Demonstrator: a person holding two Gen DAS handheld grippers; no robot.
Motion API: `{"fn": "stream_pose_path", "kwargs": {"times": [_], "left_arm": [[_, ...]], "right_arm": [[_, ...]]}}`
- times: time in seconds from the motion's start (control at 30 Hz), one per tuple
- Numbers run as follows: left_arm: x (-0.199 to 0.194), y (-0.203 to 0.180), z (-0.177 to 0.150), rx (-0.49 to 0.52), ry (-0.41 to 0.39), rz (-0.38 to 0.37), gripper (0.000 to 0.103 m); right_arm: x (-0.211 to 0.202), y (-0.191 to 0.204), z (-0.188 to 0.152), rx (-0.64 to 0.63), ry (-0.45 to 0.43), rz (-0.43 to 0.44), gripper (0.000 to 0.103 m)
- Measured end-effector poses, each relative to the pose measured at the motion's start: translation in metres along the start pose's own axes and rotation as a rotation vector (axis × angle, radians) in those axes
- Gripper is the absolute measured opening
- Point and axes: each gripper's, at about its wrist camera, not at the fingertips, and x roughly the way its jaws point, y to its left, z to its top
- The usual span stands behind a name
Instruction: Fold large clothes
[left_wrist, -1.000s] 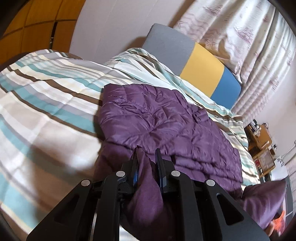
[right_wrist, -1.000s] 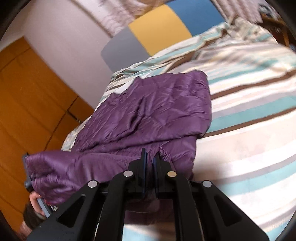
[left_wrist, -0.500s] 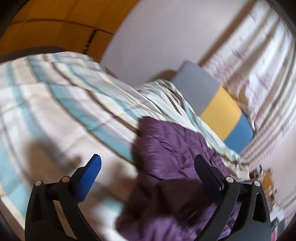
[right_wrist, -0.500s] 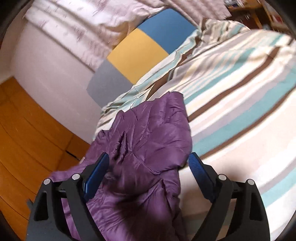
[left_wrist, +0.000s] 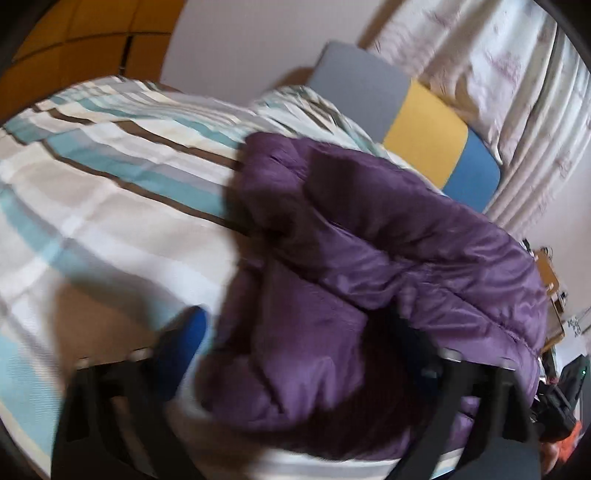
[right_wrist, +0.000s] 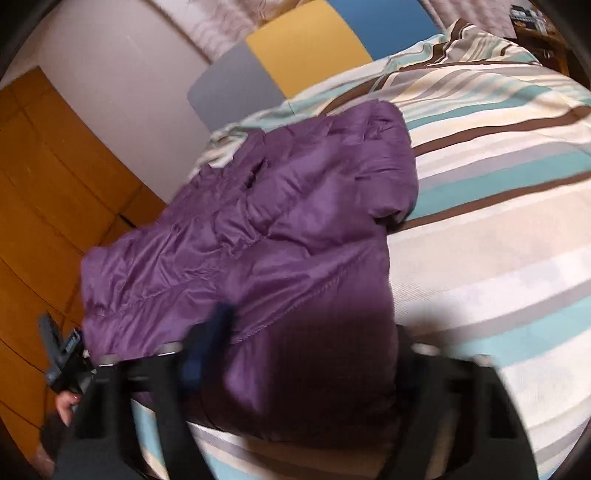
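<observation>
We hold our left gripper (left_wrist: 295, 350) and right gripper (right_wrist: 306, 343) with jaws spread wide and nothing clamped, which we judge suits a fresh grab for the next fold. The puffy quilted purple jacket (right_wrist: 280, 229) lies bunched just ahead of both, its near hem between the fingers, spread across the striped teal, brown and cream bedspread (right_wrist: 498, 155).

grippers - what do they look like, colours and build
Both look alike: the left gripper and right gripper have matte black angular frames with cut-out openings, small silver screw heads, and blue fingertip pads. No cables or markings show through the motion blur.
</observation>
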Motion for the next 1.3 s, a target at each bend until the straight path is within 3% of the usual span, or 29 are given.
{"fn": "stream_pose_path", "kwargs": {"times": [0.07,0.1,0.23,0.5,0.77,0.87,0.9,0.97,1.03,1.1,1.23,1.27,1.3], "left_arm": [[0.004,-0.011,-0.003,0.027,0.039,0.028,0.062],[0.004,-0.016,-0.005,0.054,0.052,0.019,0.048],[-0.008,-0.024,-0.021,0.111,0.099,-0.017,0.037],[-0.046,-0.022,-0.062,0.142,0.127,-0.095,0.037],[-0.089,-0.025,-0.099,0.214,0.164,-0.140,0.037],[-0.097,-0.026,-0.104,0.230,0.181,-0.152,0.037],[-0.100,-0.026,-0.103,0.232,0.177,-0.156,0.038],[-0.105,-0.024,-0.099,0.229,0.148,-0.141,0.055],[-0.110,-0.022,-0.092,0.214,0.089,-0.130,0.081],[-0.107,-0.021,-0.079,0.181,0.044,-0.153,0.083],[-0.080,-0.028,-0.062,0.141,0.065,-0.170,0.083],[-0.072,-0.029,-0.060,0.126,0.089,-0.166,0.079],[-0.069,-0.030,-0.059,0.105,0.104,-0.177,0.058]], "right_arm": [[-0.003,0.000,-0.004,0.014,0.003,0.023,0.043],[-0.007,-0.002,-0.007,0.020,0.005,0.032,0.038],[-0.021,-0.008,-0.012,0.014,0.017,0.064,0.027],[-0.060,-0.023,-0.024,-0.021,0.053,0.104,0.026],[-0.121,-0.027,-0.060,-0.108,0.116,0.116,0.026],[-0.129,-0.022,-0.066,-0.145,0.131,0.107,0.032],[-0.131,-0.023,-0.067,-0.153,0.128,0.093,0.040],[-0.131,-0.027,-0.063,-0.146,0.096,0.050,0.058],[-0.121,-0.029,-0.048,-0.108,0.056,0.031,0.064],[-0.107,-0.027,-0.034,-0.099,0.035,0.030,0.067],[-0.091,-0.022,-0.020,-0.105,0.031,0.035,0.064],[-0.088,-0.018,-0.019,-0.118,0.037,0.023,0.054],[-0.084,-0.013,-0.017,-0.136,0.047,0.010,0.039]]}}
